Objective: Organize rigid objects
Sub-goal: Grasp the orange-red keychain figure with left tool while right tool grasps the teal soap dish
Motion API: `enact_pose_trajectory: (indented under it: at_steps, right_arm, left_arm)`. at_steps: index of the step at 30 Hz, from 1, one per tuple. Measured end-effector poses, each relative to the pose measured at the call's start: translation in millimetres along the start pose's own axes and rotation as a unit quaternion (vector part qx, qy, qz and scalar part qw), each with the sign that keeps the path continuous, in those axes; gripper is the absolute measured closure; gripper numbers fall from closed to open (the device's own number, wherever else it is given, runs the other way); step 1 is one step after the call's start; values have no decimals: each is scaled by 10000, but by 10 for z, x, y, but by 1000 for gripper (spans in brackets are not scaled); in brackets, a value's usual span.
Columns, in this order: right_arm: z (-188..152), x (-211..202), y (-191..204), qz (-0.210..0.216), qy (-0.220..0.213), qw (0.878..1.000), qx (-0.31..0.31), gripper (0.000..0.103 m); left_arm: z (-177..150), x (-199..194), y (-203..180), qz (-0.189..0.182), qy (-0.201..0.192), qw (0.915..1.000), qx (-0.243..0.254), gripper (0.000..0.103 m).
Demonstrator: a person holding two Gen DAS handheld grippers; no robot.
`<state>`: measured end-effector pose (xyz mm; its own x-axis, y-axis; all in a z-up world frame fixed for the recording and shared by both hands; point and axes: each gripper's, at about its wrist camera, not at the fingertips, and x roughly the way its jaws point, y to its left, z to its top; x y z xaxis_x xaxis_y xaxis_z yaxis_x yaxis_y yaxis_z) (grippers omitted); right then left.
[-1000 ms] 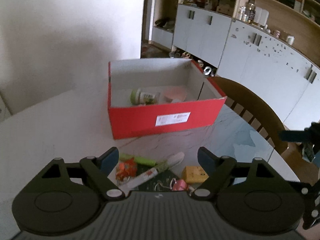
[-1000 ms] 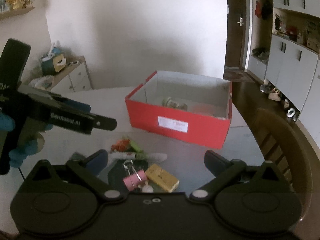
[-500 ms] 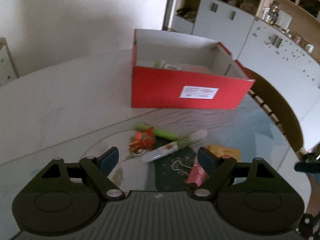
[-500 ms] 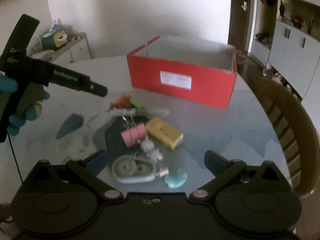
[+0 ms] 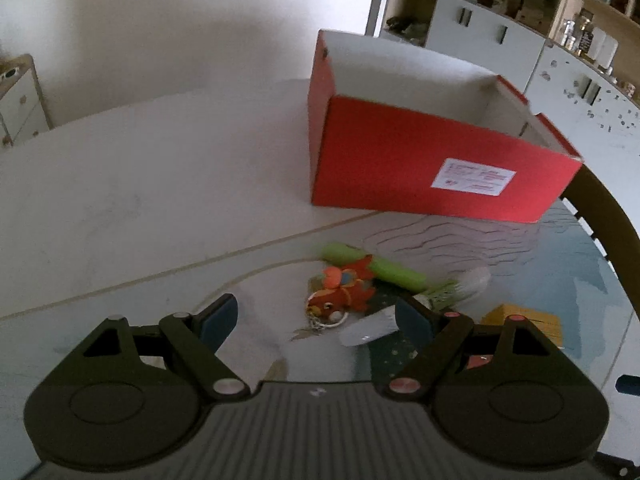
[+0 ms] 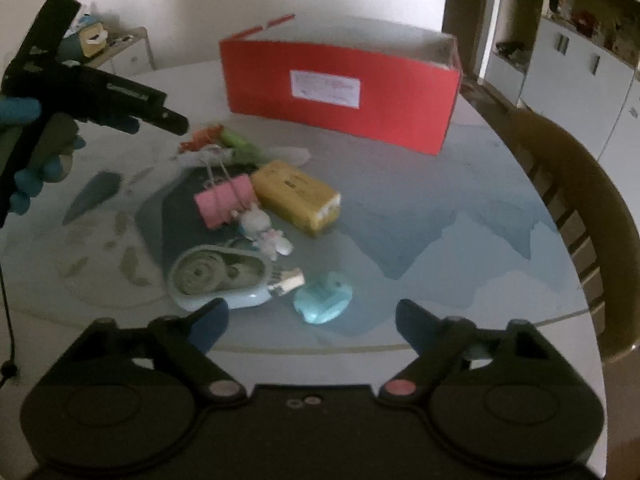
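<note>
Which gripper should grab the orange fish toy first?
Probably the left gripper. The orange fish toy lies just ahead between its open fingers. The right gripper, its jaws closing on nothing, has the tape roller and blue clip nearest, with the toy far across the pile.

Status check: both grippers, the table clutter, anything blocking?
Left gripper open, empty. Right gripper empty, jaws closing. Pink binder clip and yellow block loose before red cardboard box. Nothing blocking.
</note>
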<state>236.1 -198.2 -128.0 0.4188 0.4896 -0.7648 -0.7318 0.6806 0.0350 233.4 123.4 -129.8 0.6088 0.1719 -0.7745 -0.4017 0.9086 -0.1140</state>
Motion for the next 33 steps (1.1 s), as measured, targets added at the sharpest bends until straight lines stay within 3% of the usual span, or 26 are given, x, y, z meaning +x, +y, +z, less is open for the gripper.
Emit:
enact_pose_trajectory:
  at_steps: [10,14,21,24,32,33]
  right_arm:
    - [-24,189,-44,-2,227,9997,-34,31]
    - [-32,229,-55,37,285,9996,-16,40]
    - [-6,266,-45,47,239,9997,-94,41]
    - [4,284,-22,40,204,9996,-165,44]
    - [23,298,7,41,148,9997,-210,56]
    - [25,297,7,33,142,9997,-210,57]
  left_arm:
    - [37,317,110,-96,184,9996,-192,17]
    - [36,403,55,-126,220,9997,-42,17]
    - [52,474,9,-53,171,9998,107,18]
    - [32,473,-35,-12,116,9996,242,24]
    - [0,443,-176,-105,31,9974,711,60]
    - [0,439,-186,-139,28,9972,733,61]
